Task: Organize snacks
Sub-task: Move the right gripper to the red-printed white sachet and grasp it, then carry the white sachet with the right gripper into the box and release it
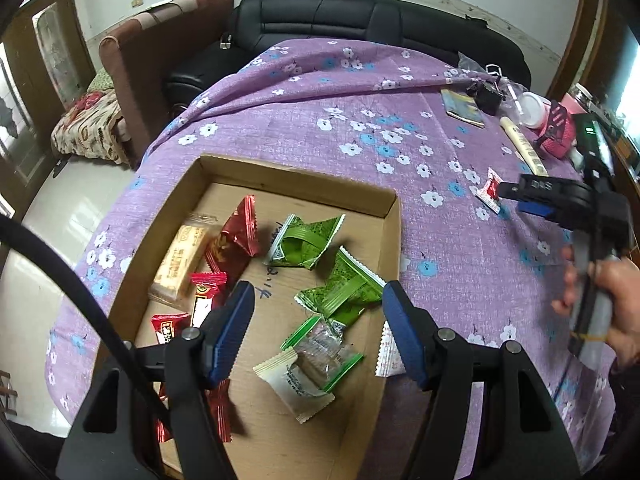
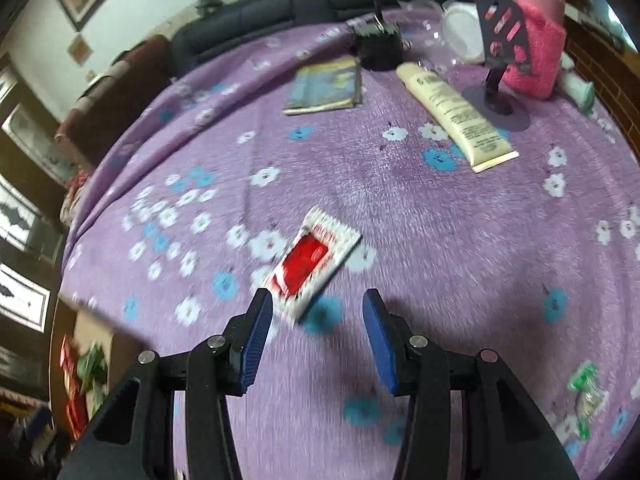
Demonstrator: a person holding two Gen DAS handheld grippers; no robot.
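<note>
A cardboard box (image 1: 394, 216) on the purple flowered tablecloth holds several wrapped snacks: green packets (image 1: 308, 240), red packets (image 1: 236, 236), a beige bar (image 1: 182, 260) and a white packet (image 1: 296, 384). My left gripper (image 1: 318, 320) is open and empty above the box. My right gripper (image 2: 318, 328) is open just short of a red-and-white snack packet (image 2: 316, 260) lying on the cloth; its left finger is near the packet's corner. That packet (image 1: 490, 194) and the right gripper (image 1: 516, 196) also show in the left wrist view. A green-and-clear snack (image 2: 586, 392) lies at the right.
At the table's far side lie a cream tube (image 2: 456, 116), a small booklet (image 2: 326, 88), a black object (image 2: 378, 46), a white lid (image 2: 462, 32), a pink container (image 2: 536, 40) and a dark stand (image 2: 498, 60). A black sofa (image 1: 360, 20) stands behind the table.
</note>
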